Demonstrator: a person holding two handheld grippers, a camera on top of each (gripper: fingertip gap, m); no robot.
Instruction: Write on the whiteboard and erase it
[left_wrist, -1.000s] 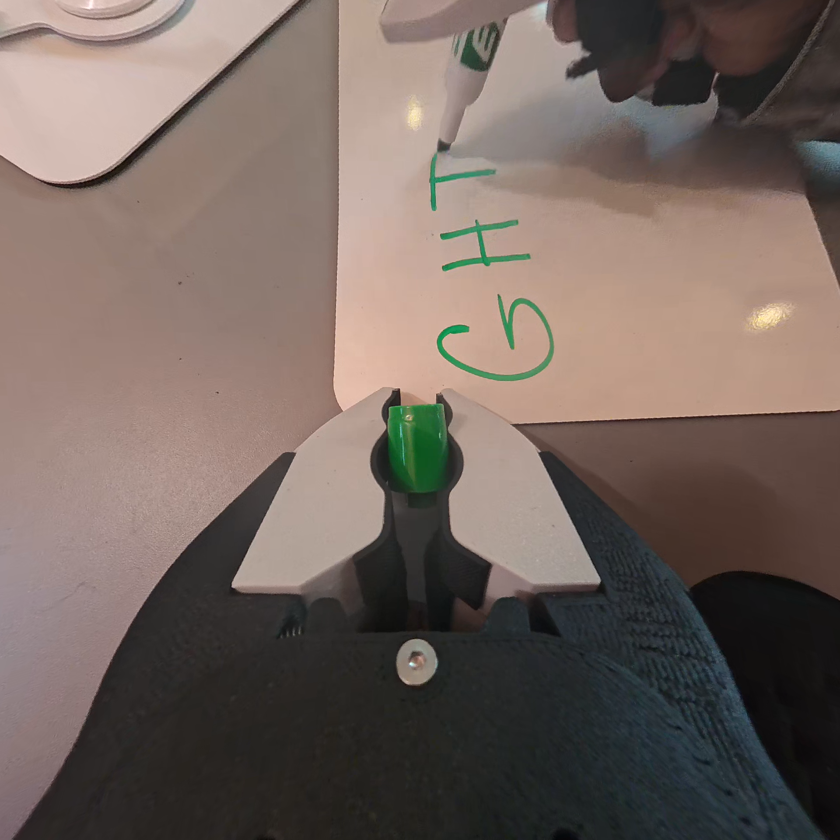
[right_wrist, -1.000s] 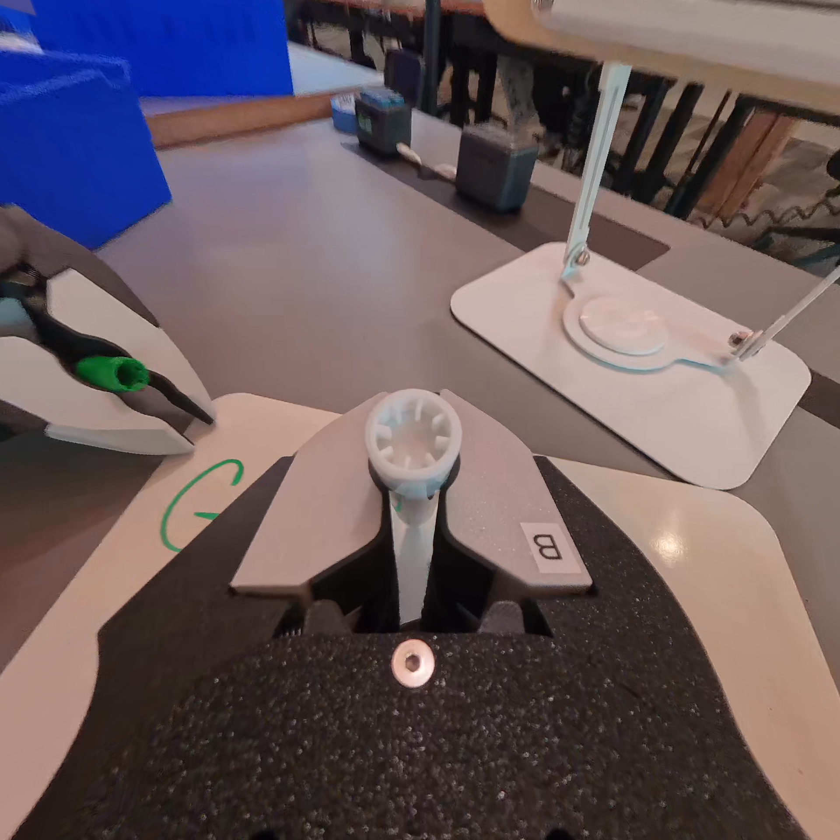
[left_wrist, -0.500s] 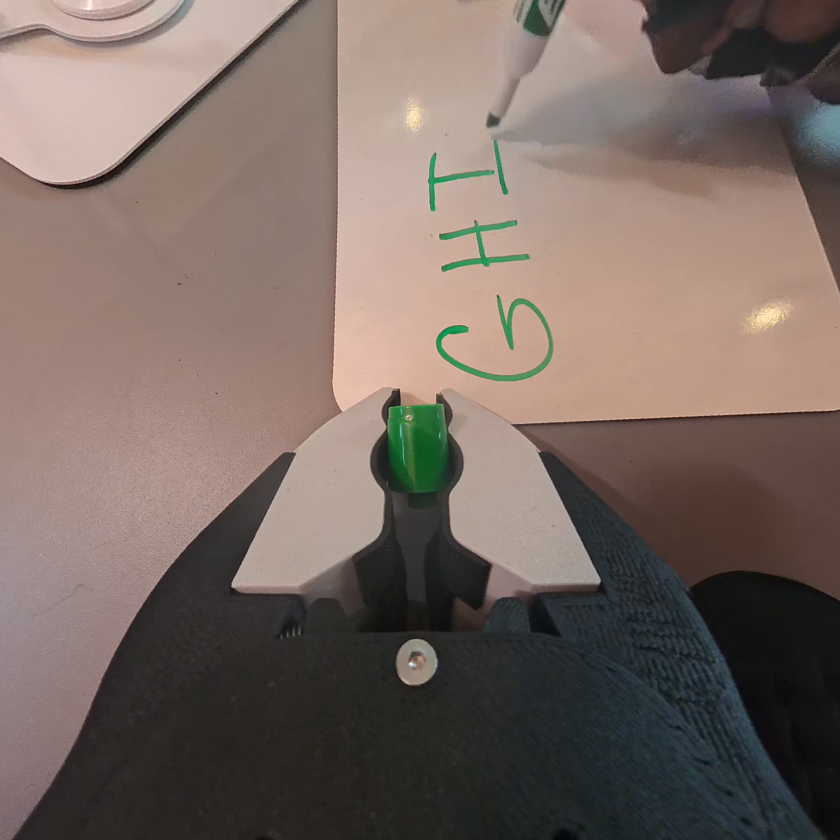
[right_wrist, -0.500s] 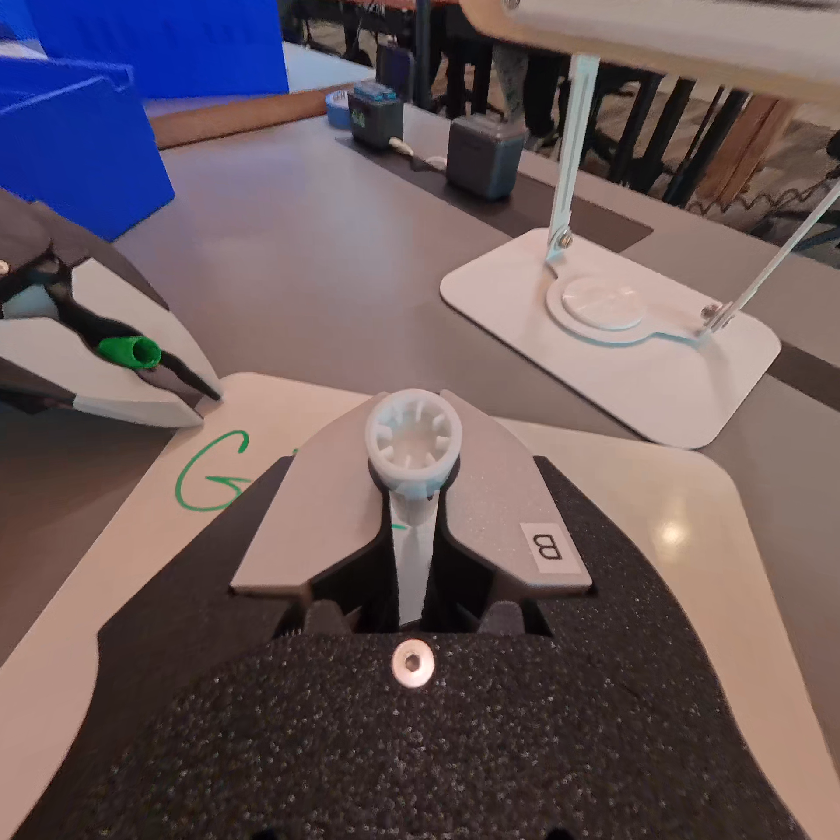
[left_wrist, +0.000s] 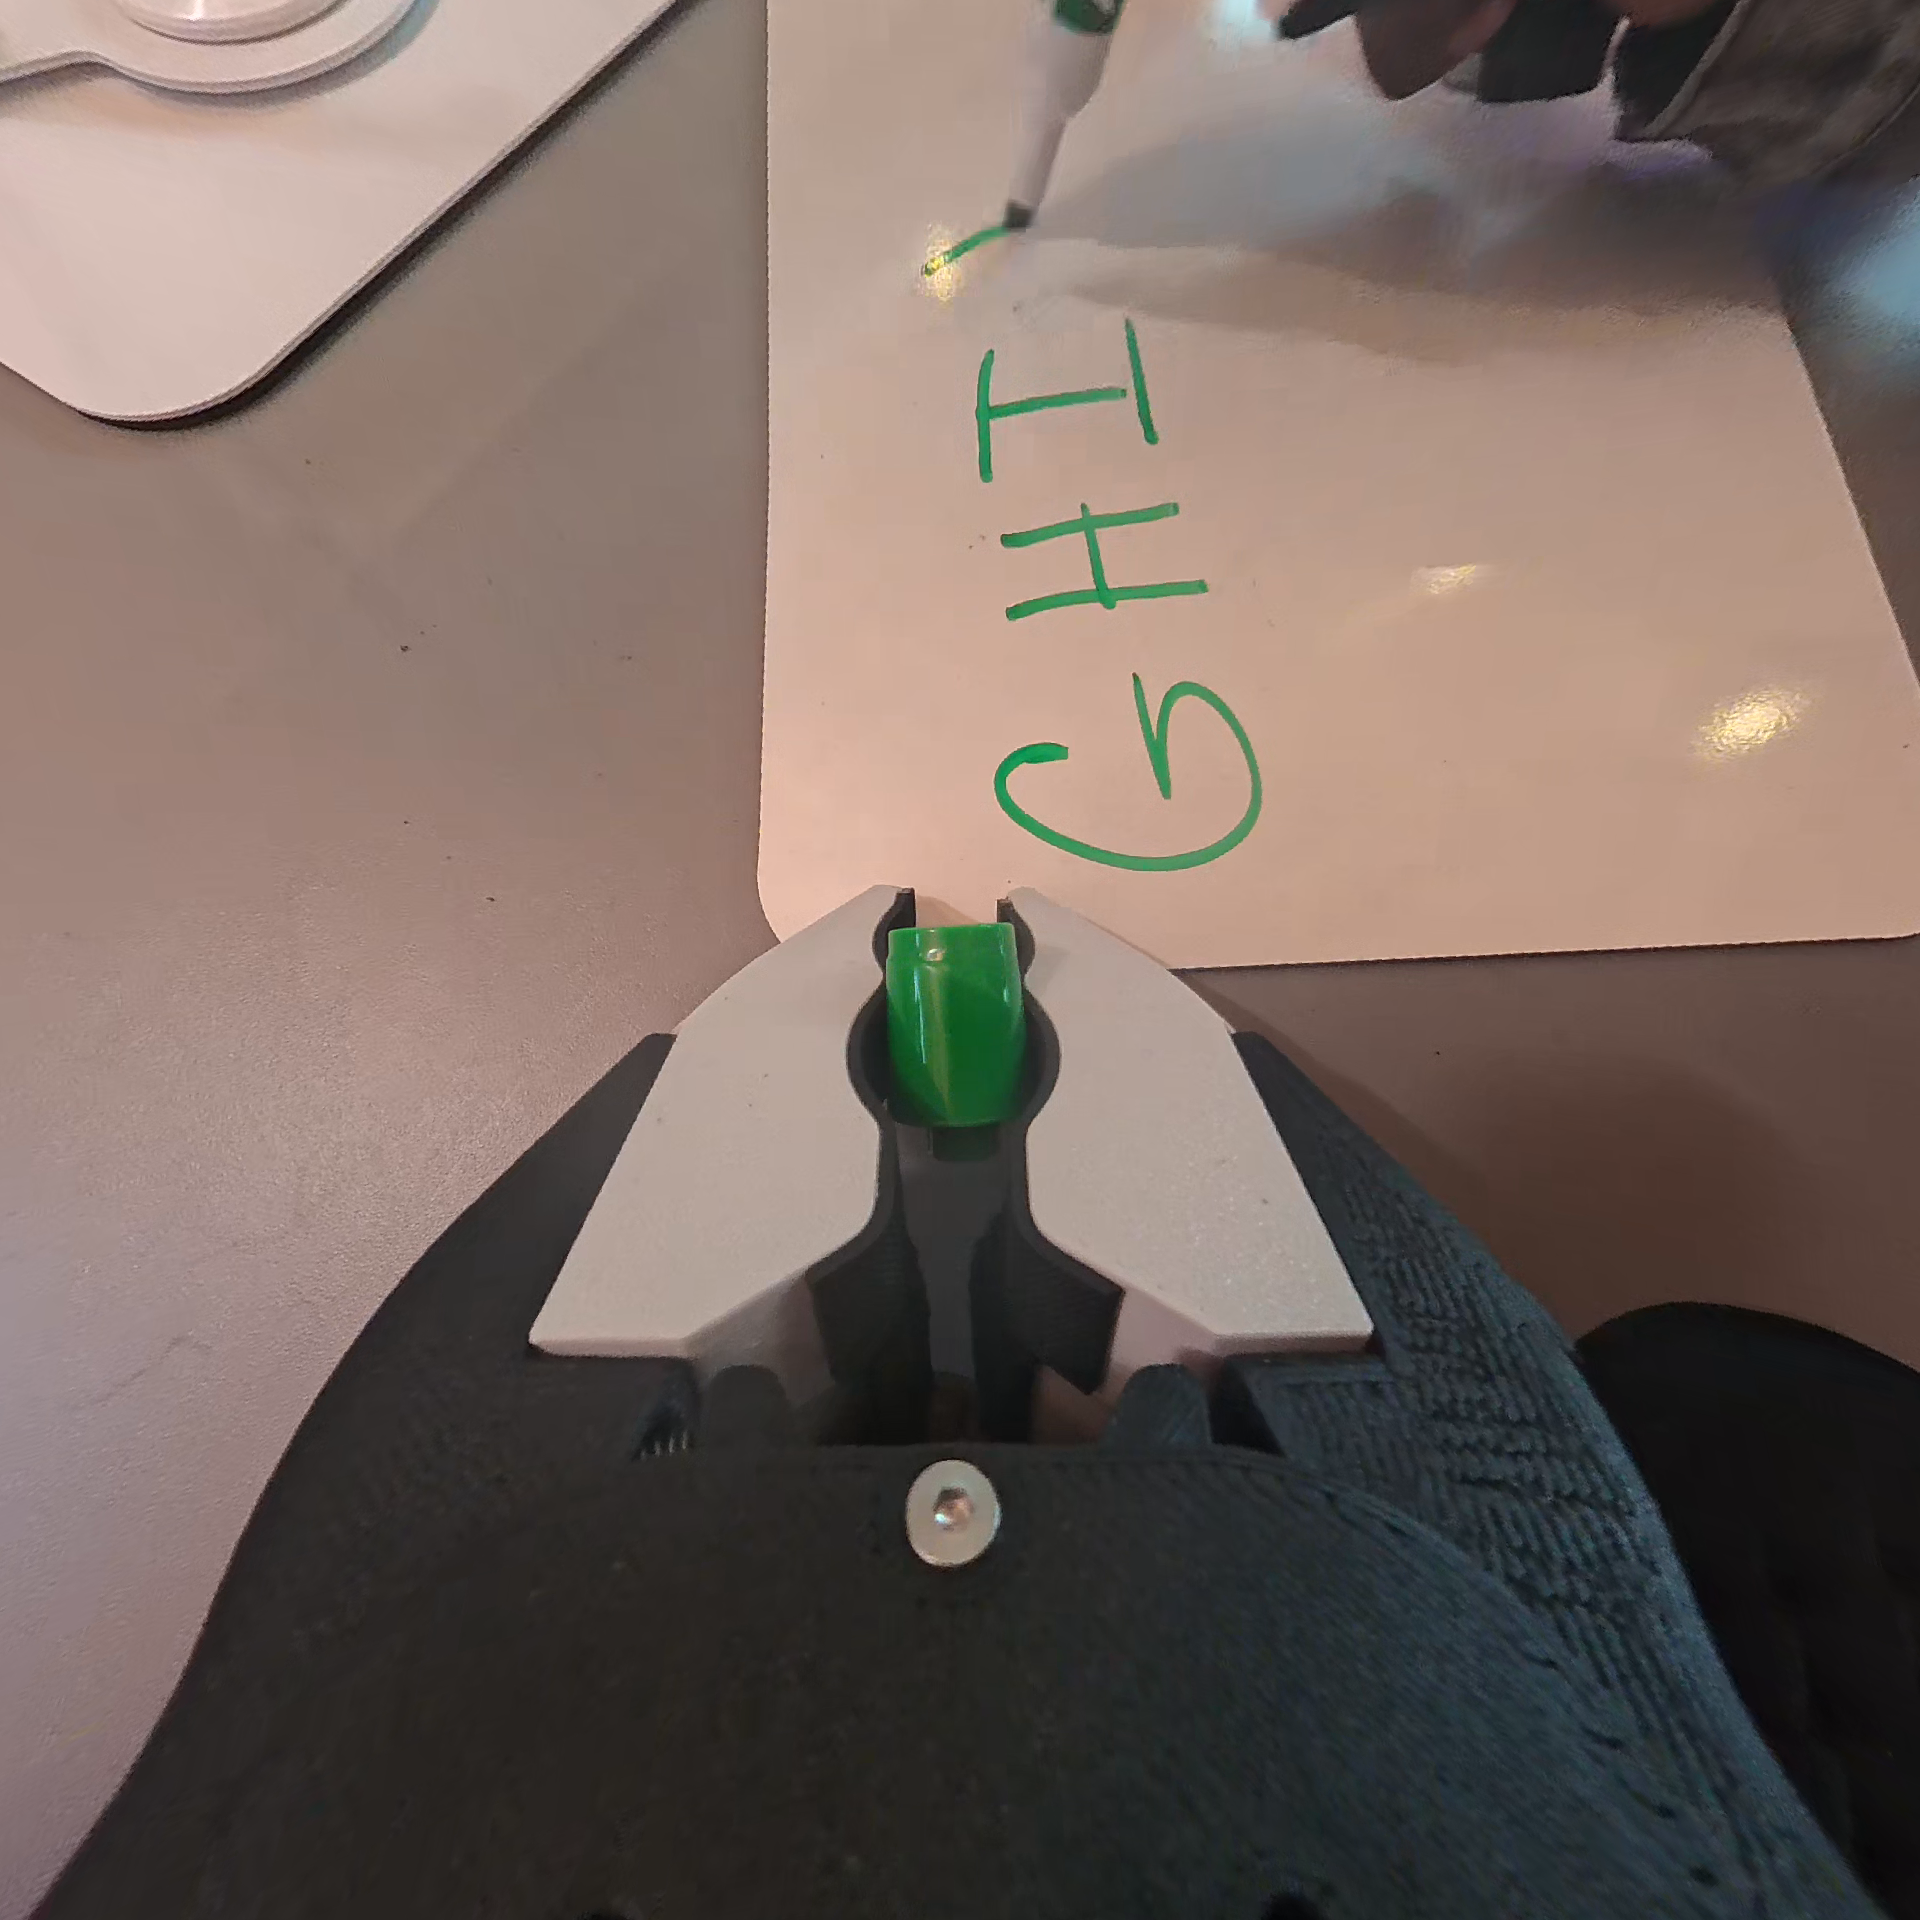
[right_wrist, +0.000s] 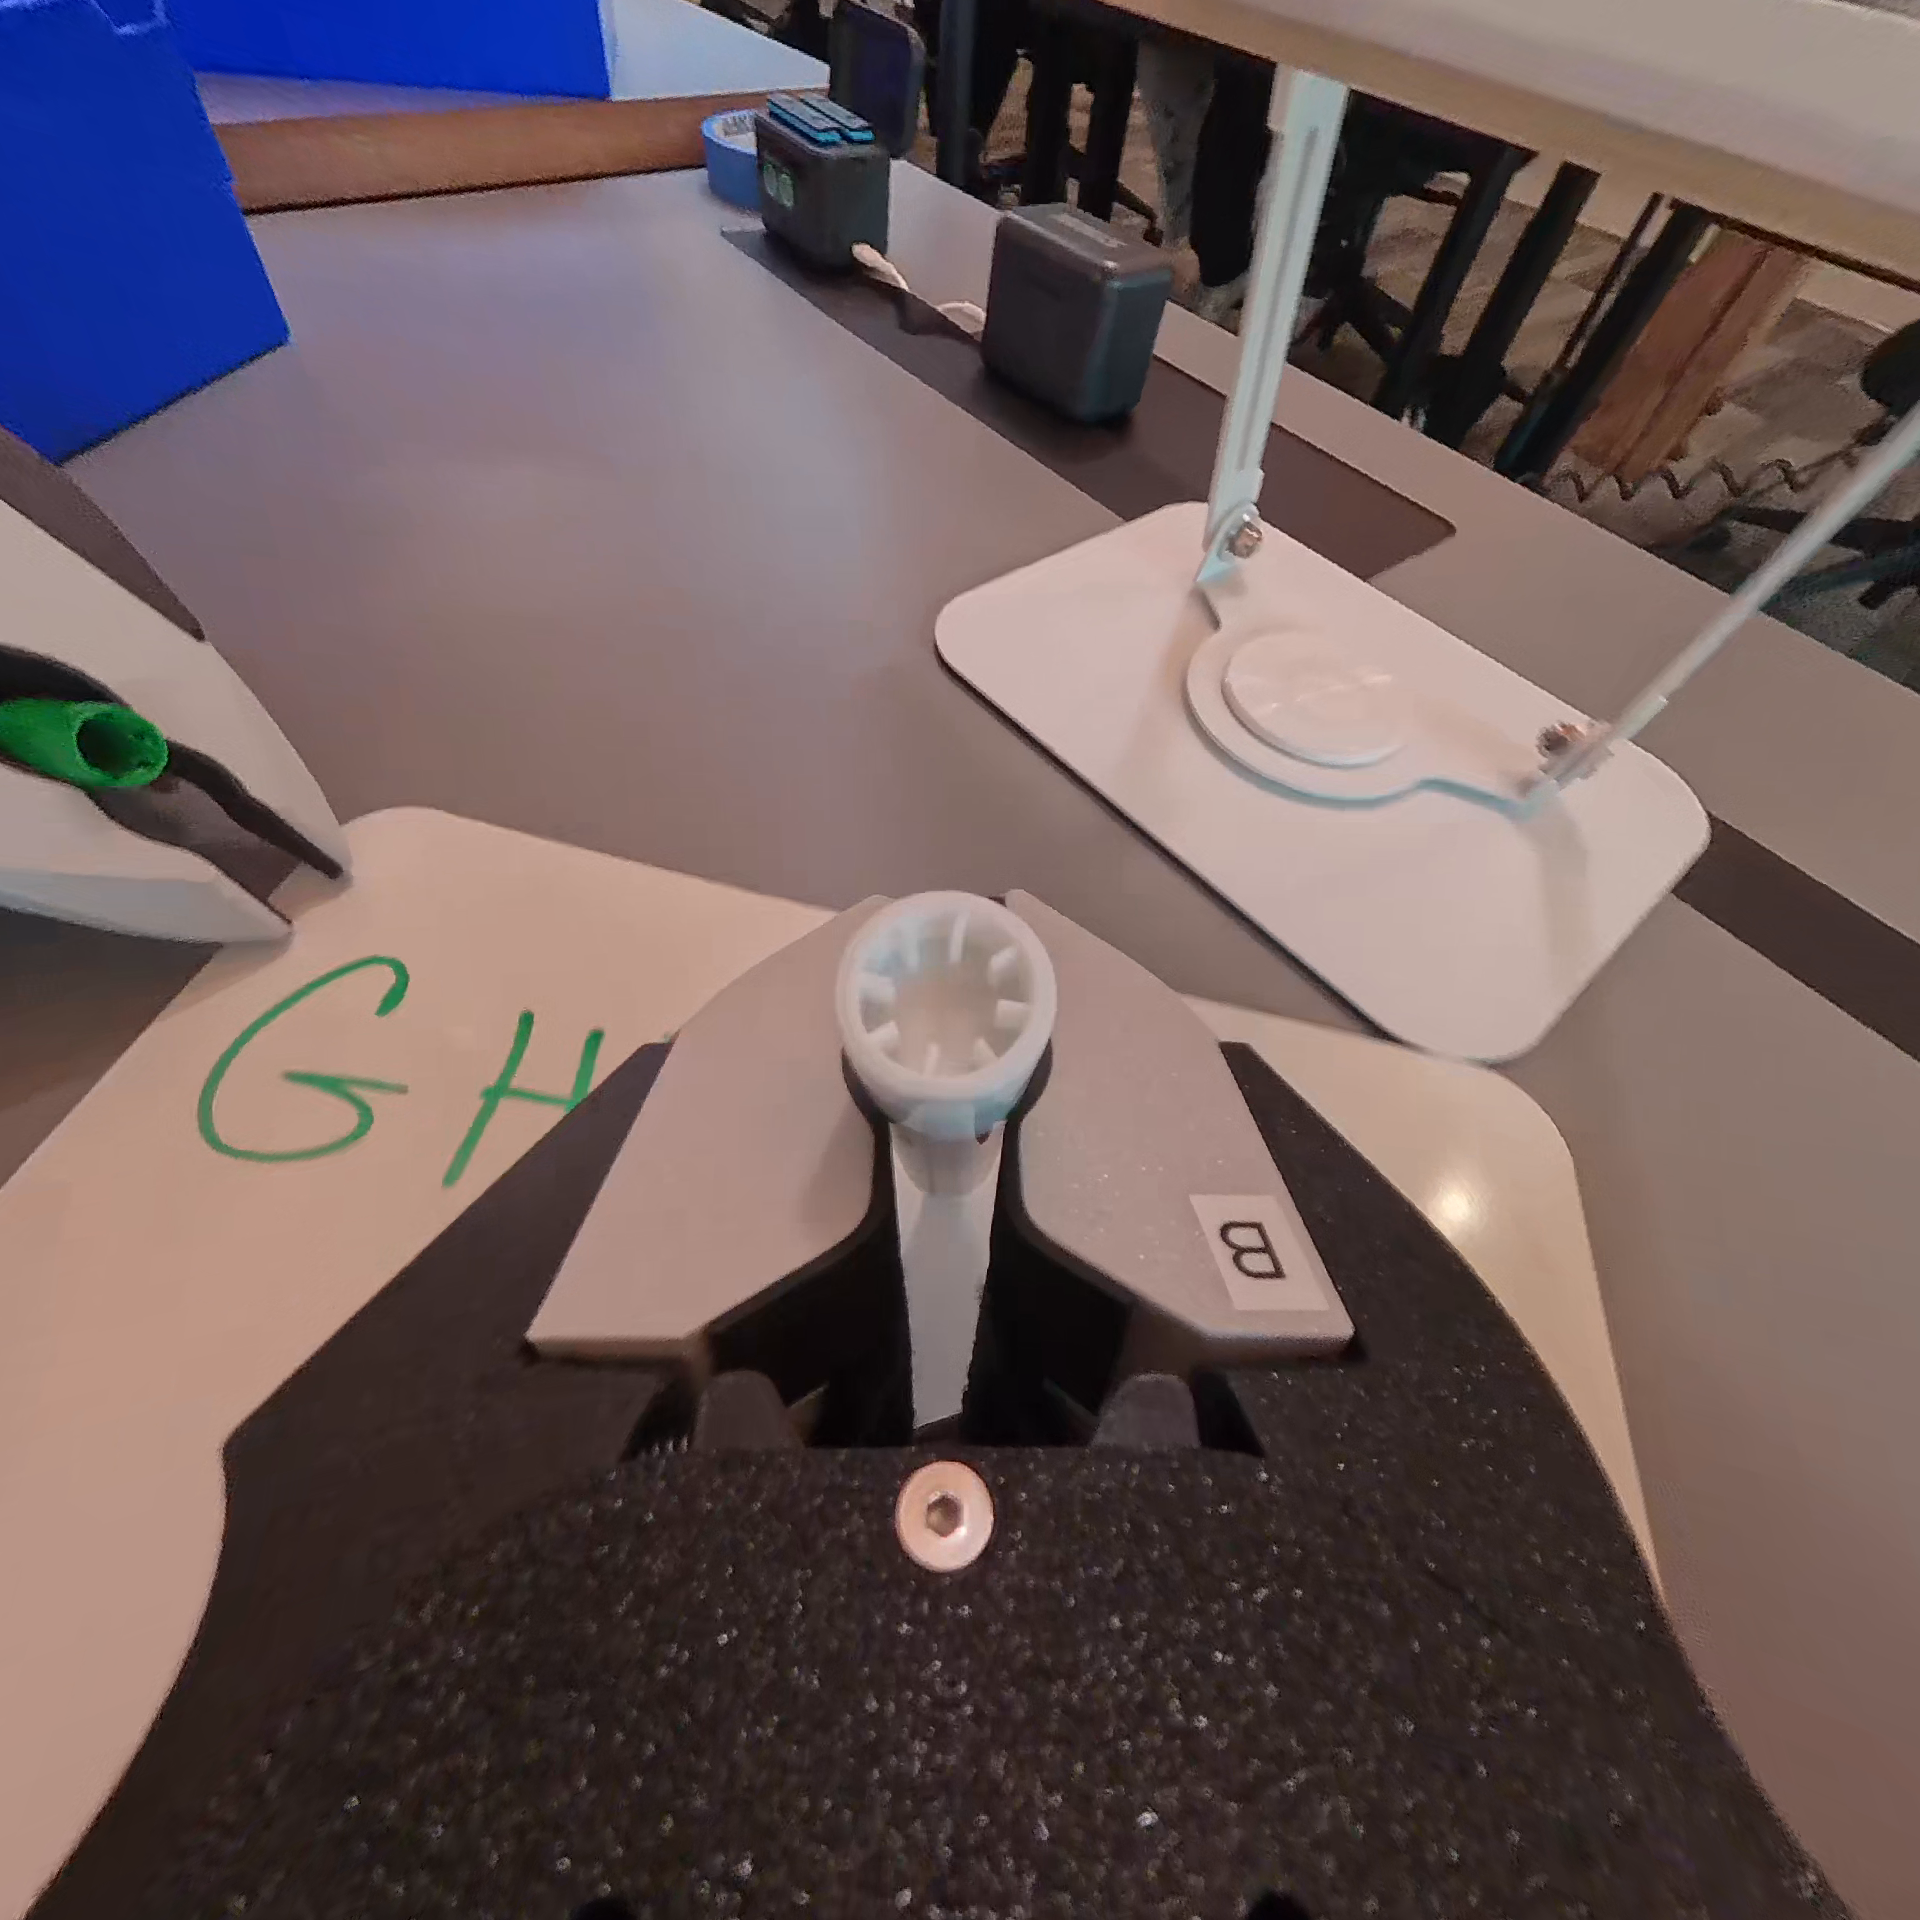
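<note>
left gripper (left_wrist: 956, 914) pinches the green cap (left_wrist: 954, 1023) at the whiteboard (left_wrist: 1455, 727) edge. beyond, right gripper (right_wrist: 951, 914), clamped on the marker (left_wrist: 1049, 114), has moved past the finished letters and begins a new stroke (left_wrist: 966, 244); writing continues, erasing waits.

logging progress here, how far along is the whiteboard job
Done: three green characters sit on the whiteboard. In hand: the right gripper holds the marker, its tip drawing a fourth stroke, while the left gripper grips the green cap. Left: finishing the writing and all the erasing; no eraser shows.
</note>
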